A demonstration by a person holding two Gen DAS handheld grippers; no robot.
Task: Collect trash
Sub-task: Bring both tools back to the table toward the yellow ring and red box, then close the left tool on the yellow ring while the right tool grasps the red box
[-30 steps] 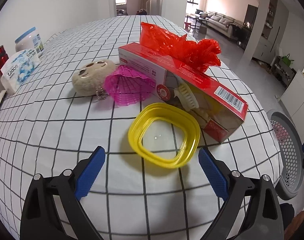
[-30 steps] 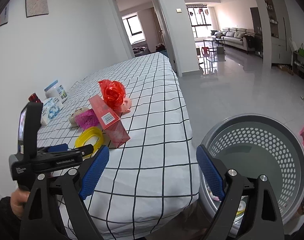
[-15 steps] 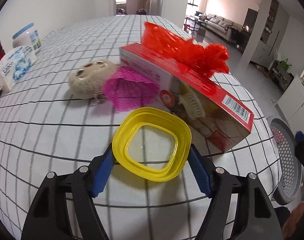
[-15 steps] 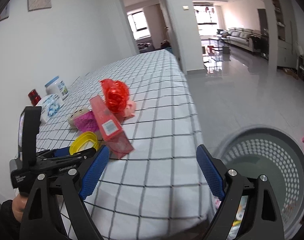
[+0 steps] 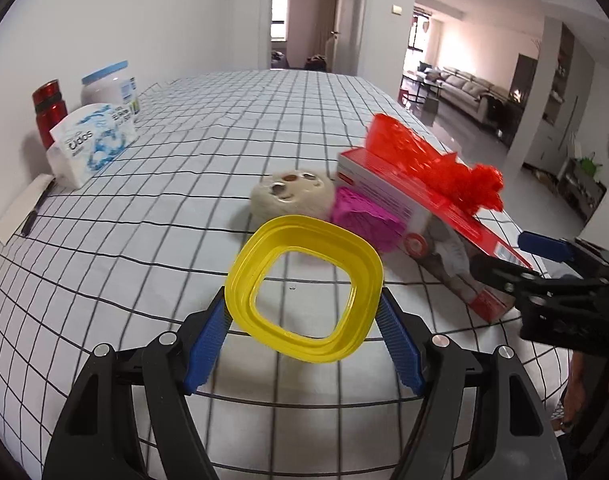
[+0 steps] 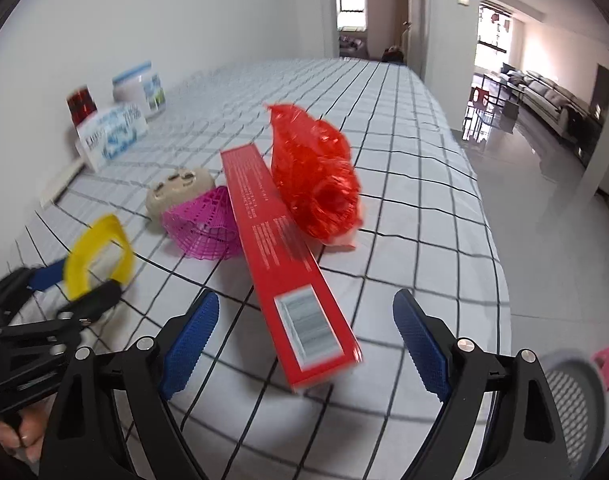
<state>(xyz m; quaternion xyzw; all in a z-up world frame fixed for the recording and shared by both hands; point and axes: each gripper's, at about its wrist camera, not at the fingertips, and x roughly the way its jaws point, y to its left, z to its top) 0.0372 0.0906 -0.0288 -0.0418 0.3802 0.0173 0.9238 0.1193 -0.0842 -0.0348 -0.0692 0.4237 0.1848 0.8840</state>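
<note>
1. Lifted since a second ago, the yellow square plastic ring [image 5: 304, 288] sits clamped in the left gripper [image 5: 304, 336], above the checked tablecloth [image 5: 184, 168];
2. right gripper [image 6: 304, 340] gapes empty over the long red cardboard box [image 6: 280, 256], the ring to the box's left.

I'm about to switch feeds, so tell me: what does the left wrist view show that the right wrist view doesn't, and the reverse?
Only the left wrist view shows the left claw head-on, pinching the yellow ring lid by its two sides, and the pen on paper by the wall.

Only the right wrist view shows the right claw open around the near end of the red box, the box's barcode end, and the grey basket on the floor.

Both show the red plastic bag, pink mesh piece, beige plush, tissue pack and white jar.
</note>
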